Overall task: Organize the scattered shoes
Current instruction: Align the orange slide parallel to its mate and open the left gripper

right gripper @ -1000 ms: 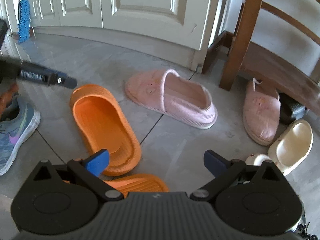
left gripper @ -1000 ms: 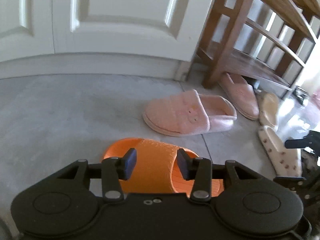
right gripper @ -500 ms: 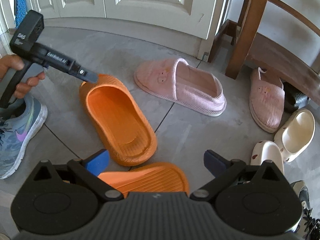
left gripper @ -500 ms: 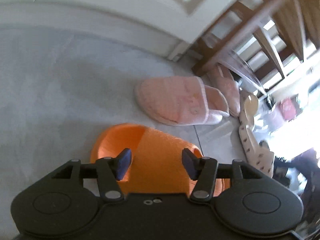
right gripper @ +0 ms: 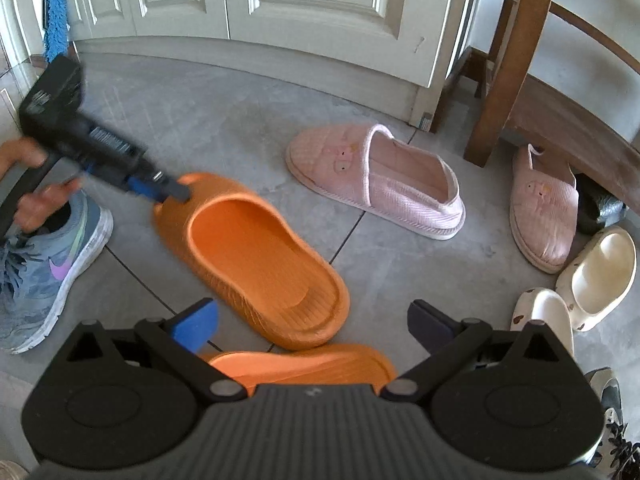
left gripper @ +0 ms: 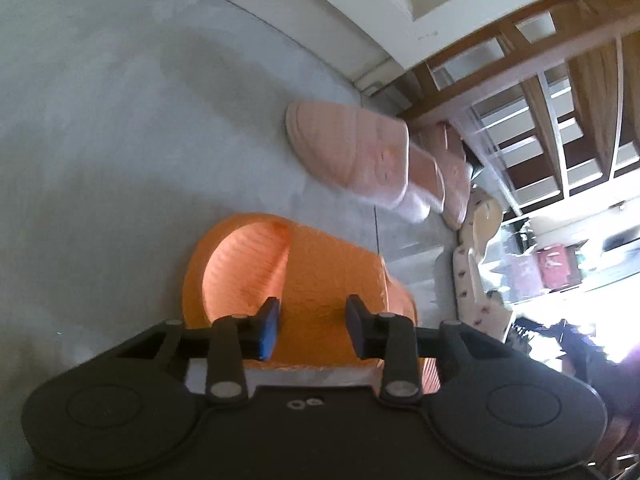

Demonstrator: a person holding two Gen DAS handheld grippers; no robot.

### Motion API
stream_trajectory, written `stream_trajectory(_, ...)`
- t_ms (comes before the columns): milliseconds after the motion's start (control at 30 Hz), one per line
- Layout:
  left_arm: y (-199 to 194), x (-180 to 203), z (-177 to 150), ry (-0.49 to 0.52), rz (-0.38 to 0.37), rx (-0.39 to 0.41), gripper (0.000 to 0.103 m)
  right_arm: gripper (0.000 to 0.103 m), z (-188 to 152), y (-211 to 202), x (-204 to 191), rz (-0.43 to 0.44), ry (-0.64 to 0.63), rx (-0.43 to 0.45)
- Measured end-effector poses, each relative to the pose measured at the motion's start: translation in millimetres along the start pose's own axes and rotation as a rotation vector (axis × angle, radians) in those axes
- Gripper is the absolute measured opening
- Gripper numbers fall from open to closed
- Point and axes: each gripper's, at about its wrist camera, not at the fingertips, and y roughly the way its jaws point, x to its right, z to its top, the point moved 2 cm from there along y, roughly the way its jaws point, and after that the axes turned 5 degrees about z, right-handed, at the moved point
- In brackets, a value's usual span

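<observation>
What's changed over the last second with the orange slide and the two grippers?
The left gripper has tilted over and lifted the orange slide by its toe strap, which sits between its fingers; whether they pinch it is unclear. The slide now sits tipped and nearer the right camera. The right gripper stays open above the second orange slide. The pink slippers have not moved.

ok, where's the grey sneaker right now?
Right wrist view, far left edge: the grey sneaker sits on the floor just left of the orange slide, under the hand holding the left gripper.
</observation>
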Motion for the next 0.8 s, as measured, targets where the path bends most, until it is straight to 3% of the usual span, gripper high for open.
stream_trajectory(133,-10.4,20.0,-57.9,-0.012,0.047,-0.011,0.03,0.101,-8.1,-2.2,6.1,-0.002,-0.013,-0.016)
stream_trajectory(233,-2.0,35.7,-88.4,-0.029,0.012,-0.041,0.03,0.101,-15.7,-4.4,9.3,-0.005,-0.021,-0.031)
stream_trajectory(300,5.6,48.1,-111.3,-0.067,-0.052,-0.063,0.03,0.101,-24.8,-8.5,13.7,-0.01,-0.027,-0.046)
stream_trajectory(400,9.2,59.6,-125.8,-0.12,-0.122,-0.074,0.03,0.101,-34.0,-16.2,19.4,-0.019,-0.028,-0.051)
stream_trajectory(467,3.6,67.8,-127.0,-0.102,-0.126,-0.053,0.03,0.101,-39.7,-25.8,27.0,-0.036,-0.029,-0.039)
stream_trajectory(533,-9.5,86.2,-117.3,-0.01,-0.137,-0.005,0.03,0.101,-43.8,-35.2,36.0,-0.055,-0.025,-0.021)
stream_trajectory(567,-16.2,95.7,-112.2,0.038,-0.143,0.019,0.035,0.101,-45.8,-40.2,42.1,-0.069,-0.016,-0.009)
stream_trajectory(633,-22.3,110.4,-105.0,0.128,-0.112,0.057,0.038,0.101,-48.2,-46.8,53.8,-0.095,0.014,0.007)
stream_trajectory(733,-17.6,158.0,-81.7,0.461,0.082,0.129,0.042,0.101,-52.5,-55.6,73.1,-0.12,0.094,0.024)
stream_trajectory(800,-4.0,183.7,-73.5,0.63,0.177,0.118,0.043,0.101,-56.8,-60.8,85.0,-0.121,0.162,0.034)
